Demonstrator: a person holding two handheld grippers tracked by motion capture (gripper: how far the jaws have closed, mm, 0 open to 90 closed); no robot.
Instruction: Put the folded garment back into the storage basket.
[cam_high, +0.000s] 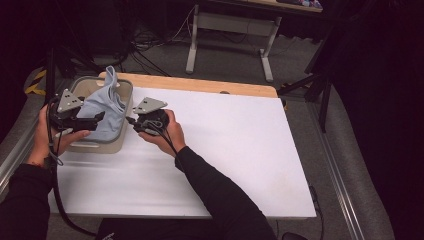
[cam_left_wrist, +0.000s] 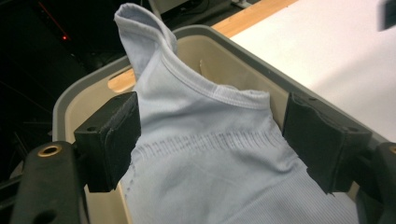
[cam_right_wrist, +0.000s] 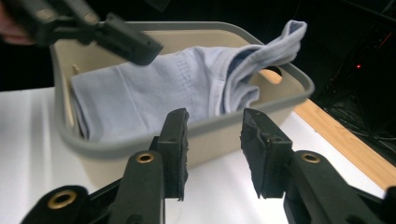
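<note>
No text, label, brand or number can be read — none anywhere.

Overhead plus two close bin (cam_high: 121, 90) views

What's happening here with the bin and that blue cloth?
A person at a white table works a hand-held gripper in each hand. A light blue garment lies in a beige bin, one strap sticking up over the rim. The left gripper hovers over the bin, jaws open on either side of the fabric without pinching it. The right gripper sits just outside the bin, jaws open and holding nothing.
</note>
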